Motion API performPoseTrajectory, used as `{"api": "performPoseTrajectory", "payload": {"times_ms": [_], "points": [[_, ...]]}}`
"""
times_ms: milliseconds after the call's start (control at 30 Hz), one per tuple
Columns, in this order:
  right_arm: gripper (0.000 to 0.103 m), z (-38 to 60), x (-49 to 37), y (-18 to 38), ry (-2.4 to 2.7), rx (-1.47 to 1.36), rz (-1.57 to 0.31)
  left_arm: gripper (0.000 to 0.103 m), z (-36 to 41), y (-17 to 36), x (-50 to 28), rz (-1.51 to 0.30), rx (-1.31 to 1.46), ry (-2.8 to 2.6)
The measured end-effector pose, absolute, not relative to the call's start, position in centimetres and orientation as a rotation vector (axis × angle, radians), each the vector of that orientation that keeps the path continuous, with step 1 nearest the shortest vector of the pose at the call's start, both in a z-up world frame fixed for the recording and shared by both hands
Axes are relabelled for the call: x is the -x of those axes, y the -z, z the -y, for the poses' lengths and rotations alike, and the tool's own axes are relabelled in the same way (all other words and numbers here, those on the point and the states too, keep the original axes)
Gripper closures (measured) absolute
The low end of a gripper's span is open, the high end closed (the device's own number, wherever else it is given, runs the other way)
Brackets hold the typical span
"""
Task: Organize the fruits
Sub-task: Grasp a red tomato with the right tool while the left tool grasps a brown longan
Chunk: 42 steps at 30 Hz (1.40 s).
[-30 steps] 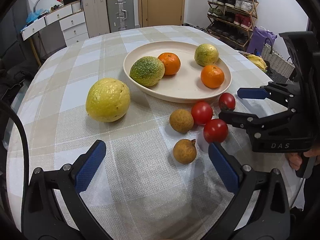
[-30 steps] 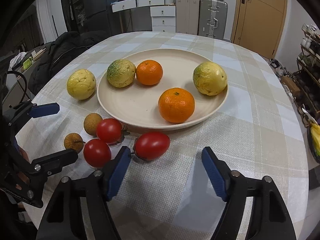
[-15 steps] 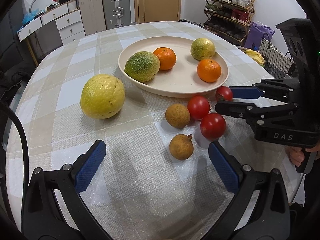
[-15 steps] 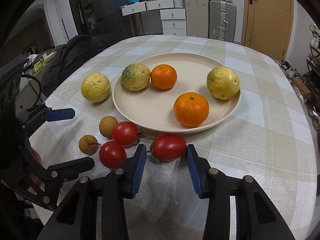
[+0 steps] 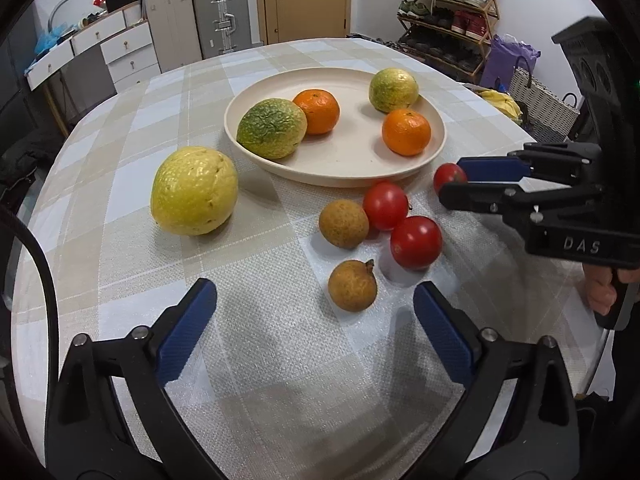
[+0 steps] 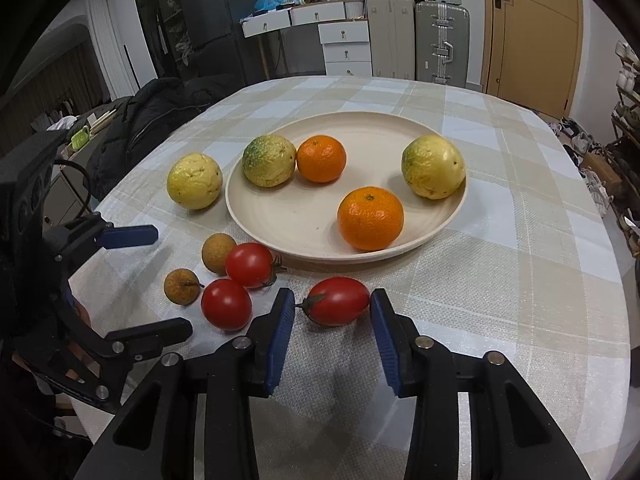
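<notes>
- Right tool (image 6: pixel 330 312): its jaws are closing around the oblong red tomato with a green stalk (image 6: pixel 339 301). The right pad looks to be at the skin; the left pad sits by the stalk, with contact uncertain.
- The tomato lies on the checked beige tabletop (image 6: pixel 500 280), just beside the near rim of the round cream plate (image 6: pixel 448 224).
- Left tool (image 5: pixel 314 312): jaws wide apart and closing slightly, holding nothing, near a small brown round fruit (image 5: pixel 352 286).
- Advice: squeeze gently, since the skin probably bruises; keep the pads across the tomato's middle and clear of the stalk. Lift straight up before crossing the rim, and set it down in the bare patch away from the orange mandarin (image 6: pixel 370 218).
</notes>
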State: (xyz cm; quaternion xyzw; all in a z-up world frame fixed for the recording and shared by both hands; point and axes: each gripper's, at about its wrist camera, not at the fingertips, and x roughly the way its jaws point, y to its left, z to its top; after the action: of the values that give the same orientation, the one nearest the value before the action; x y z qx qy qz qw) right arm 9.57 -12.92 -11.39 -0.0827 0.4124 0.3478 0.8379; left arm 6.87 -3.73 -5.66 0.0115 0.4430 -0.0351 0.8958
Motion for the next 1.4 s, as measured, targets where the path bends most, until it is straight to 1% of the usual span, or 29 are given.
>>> {"api": "performPoseTrajectory", "payload": {"times_ms": [67,200,267,333,367,400,467,733,800,833,1400], "points": [[0.066,13.0,-9.5,11.2,-0.739,0.173,-0.864,0.017,3.8,5.8,-6.9,-0.922,-0.021,0.086],[0.067,12.8,-9.3,11.5,-0.727,0.200,-0.863,0.030,3.9,6.0,-6.9,-0.929,-0.025,0.097],[0.066,12.9,-9.6,11.9,-0.723,0.199,-0.879,0.042,4.0,5.8,-6.8,-0.922,-0.023,0.109],[0.066,12.9,-9.7,12.1,-0.706,0.203,-0.885,0.050,3.8,5.8,-6.7,-0.917,-0.017,0.116],[0.066,13.0,-9.8,12.2,-0.699,0.204,-0.885,0.060,3.8,5.7,-6.7,-0.915,-0.015,0.119],[0.066,13.0,-9.9,12.3,-0.699,0.199,-0.892,0.064,3.7,5.7,-6.6,-0.912,-0.011,0.127],[0.066,13.1,-10.0,12.4,-0.700,0.193,-0.892,0.081,3.6,5.6,-6.6,-0.912,0.000,0.143],[0.067,13.1,-9.8,12.4,-0.712,0.222,-0.894,0.082,3.5,5.2,-6.5,-0.897,0.024,0.174],[0.071,13.1,-9.7,12.4,-0.707,0.224,-0.890,0.082,3.4,5.0,-6.4,-0.889,0.029,0.173],[0.075,13.2,-9.7,12.4,-0.714,0.217,-0.890,0.082,3.4,4.9,-6.4,-0.883,0.032,0.171],[0.076,14.4,-9.5,10.5,-0.736,0.153,-0.808,0.082,2.1,1.9,-5.3,-0.740,0.075,0.131]]}}
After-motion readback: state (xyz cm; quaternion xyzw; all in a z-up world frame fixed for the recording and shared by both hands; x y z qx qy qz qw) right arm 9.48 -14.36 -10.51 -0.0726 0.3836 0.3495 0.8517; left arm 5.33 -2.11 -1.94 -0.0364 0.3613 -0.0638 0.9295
